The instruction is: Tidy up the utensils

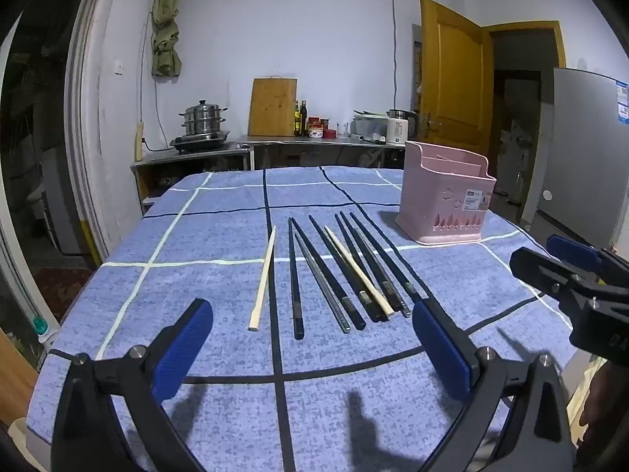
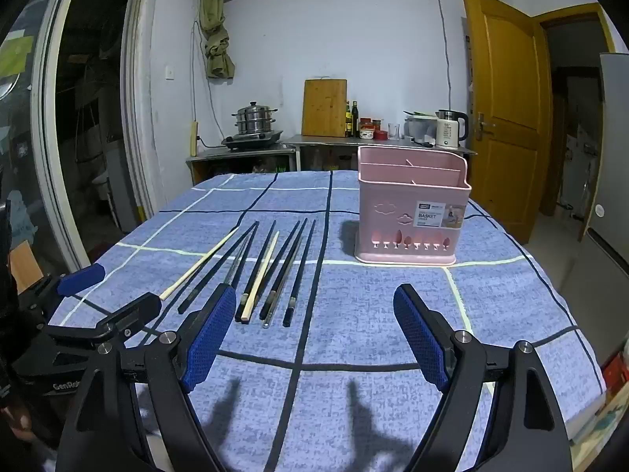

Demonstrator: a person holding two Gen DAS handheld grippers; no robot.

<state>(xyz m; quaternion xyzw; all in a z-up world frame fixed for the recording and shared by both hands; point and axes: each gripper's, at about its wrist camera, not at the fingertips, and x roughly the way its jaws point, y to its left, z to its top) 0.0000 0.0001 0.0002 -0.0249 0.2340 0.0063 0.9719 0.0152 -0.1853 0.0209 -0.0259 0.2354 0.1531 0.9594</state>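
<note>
Several chopsticks (image 1: pixel 338 271) lie side by side on a blue checked tablecloth (image 1: pixel 220 236), most of them dark, two pale wood; one pale chopstick (image 1: pixel 263 277) lies apart to the left. The same chopsticks (image 2: pixel 271 271) show in the right wrist view. Behind them to the right stands an upright pink utensil basket (image 1: pixel 446 196) (image 2: pixel 411 212) with dividers. My left gripper (image 1: pixel 310 314) hangs open above the near ends of the chopsticks, holding nothing. My right gripper (image 2: pixel 314 295) is open and empty to their right, short of the basket.
The table's edges fall away at left and right. A steel counter (image 2: pixel 354 141) behind holds a steamer pot (image 2: pixel 253 118), a cutting board (image 2: pixel 324 108), bottles and a kettle (image 2: pixel 450 128). A wooden door (image 2: pixel 507 98) and a grey fridge (image 1: pixel 585 149) stand at right.
</note>
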